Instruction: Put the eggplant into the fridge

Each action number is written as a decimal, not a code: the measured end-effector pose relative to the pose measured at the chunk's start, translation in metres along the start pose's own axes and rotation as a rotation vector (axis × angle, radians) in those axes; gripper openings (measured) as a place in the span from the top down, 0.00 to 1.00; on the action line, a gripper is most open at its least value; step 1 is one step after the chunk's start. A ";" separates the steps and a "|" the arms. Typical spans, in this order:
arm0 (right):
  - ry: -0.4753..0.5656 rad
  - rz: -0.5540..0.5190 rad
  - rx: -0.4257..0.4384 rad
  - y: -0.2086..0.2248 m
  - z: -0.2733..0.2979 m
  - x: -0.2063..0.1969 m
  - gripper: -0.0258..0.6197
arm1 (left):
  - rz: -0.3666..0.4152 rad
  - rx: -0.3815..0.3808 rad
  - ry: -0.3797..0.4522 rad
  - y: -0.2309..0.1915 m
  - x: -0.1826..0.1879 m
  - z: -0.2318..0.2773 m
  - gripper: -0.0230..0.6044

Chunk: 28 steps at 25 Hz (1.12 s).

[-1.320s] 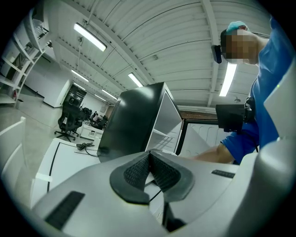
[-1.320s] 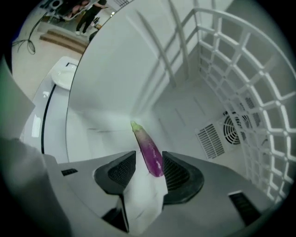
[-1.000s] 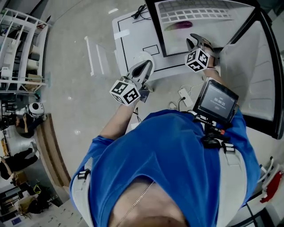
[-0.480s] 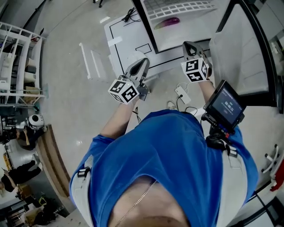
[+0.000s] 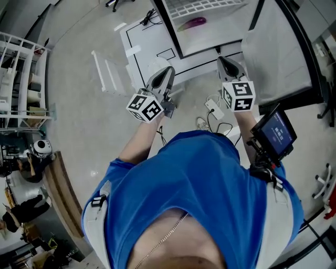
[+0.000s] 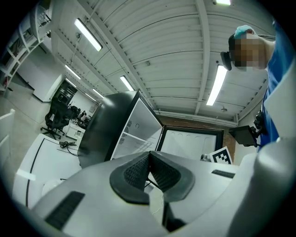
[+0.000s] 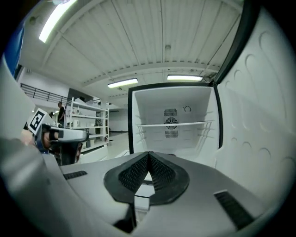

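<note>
Eggplant [image 5: 191, 22] lay inside the open fridge [image 5: 226, 30], left tool [image 5: 166, 73] and right tool [image 5: 227, 63] both closed, jaws pressed together (held side by side, short of the fridge), door [image 5: 278, 58] swung wide.

I count two hand-held grippers, the left hand-held gripper [image 5: 168, 71] and the right hand-held gripper [image 5: 224, 61], and two marker cubes, the left cube [image 5: 145, 106] and the right cube [image 5: 237, 96], one on each. I see one fridge [image 5: 226, 32], one open door [image 5: 273, 58], one wire shelf [image 5: 205, 7] and one eggplant [image 5: 191, 22]. I also see one small screen [image 5: 275, 134], one white rack [image 5: 21, 79], one white plug [image 5: 213, 109] on the floor [image 5: 89, 131] and one blue shirt [image 5: 199, 184].
</note>
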State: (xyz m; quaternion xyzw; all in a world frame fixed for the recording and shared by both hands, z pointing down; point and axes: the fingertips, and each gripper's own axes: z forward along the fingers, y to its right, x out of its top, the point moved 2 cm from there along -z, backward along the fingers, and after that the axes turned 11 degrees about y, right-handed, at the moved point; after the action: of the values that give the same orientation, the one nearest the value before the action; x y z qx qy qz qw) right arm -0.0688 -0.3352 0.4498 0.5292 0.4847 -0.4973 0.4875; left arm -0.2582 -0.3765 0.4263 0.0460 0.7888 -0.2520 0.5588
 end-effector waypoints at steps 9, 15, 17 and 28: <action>0.073 0.190 0.038 -0.018 -0.039 0.011 0.96 | -0.018 0.008 0.032 0.007 -0.002 -0.005 0.95; 0.105 0.189 0.060 -0.037 -0.075 0.039 0.96 | -0.025 -0.002 0.044 0.036 0.014 -0.021 0.95; 0.112 0.188 0.063 -0.034 -0.073 0.035 0.96 | -0.023 -0.002 0.044 0.031 0.009 -0.018 0.95; 0.152 0.173 0.086 -0.061 -0.092 0.050 0.96 | -0.024 -0.004 0.057 0.038 0.020 -0.039 0.95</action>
State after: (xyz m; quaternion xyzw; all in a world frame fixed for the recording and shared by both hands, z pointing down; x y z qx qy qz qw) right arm -0.1228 -0.2391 0.4005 0.6257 0.4510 -0.4323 0.4671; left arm -0.2853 -0.3304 0.4051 0.0425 0.8055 -0.2557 0.5329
